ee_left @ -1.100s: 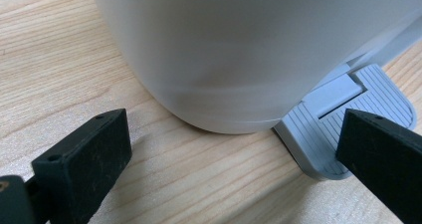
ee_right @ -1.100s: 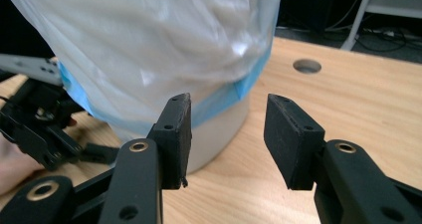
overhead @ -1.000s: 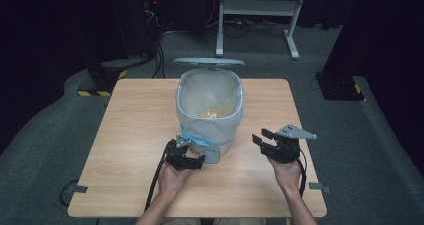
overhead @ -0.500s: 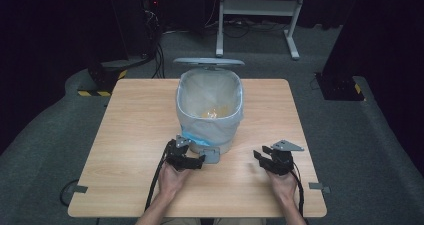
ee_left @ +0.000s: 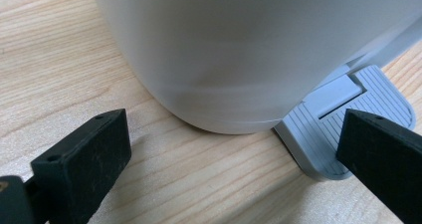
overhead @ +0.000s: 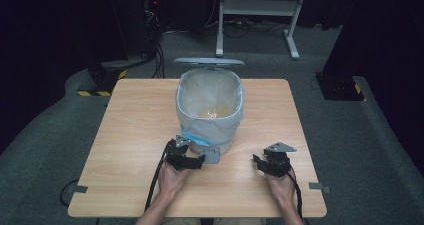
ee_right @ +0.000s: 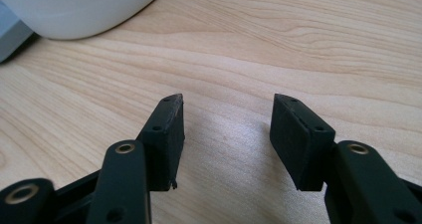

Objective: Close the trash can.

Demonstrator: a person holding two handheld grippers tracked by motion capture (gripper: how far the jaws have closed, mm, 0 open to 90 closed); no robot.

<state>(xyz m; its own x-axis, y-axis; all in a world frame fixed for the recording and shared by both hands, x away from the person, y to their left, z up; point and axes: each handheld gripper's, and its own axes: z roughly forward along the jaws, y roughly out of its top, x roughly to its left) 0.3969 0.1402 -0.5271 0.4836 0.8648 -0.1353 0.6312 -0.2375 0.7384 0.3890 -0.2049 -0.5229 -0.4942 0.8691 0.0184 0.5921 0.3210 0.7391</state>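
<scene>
Beside round white bin [overhead: 210, 112], ribbed grey pedal [ee_left: 343, 124].

Wooden table [overhead: 130, 135] — white pedal bin [overhead: 210, 127] standing mid-table.

One pedal bin [overhead: 210, 110], two claws, left [overhead: 192, 157] and right [overhead: 265, 164], one table [overhead: 125, 135].
</scene>
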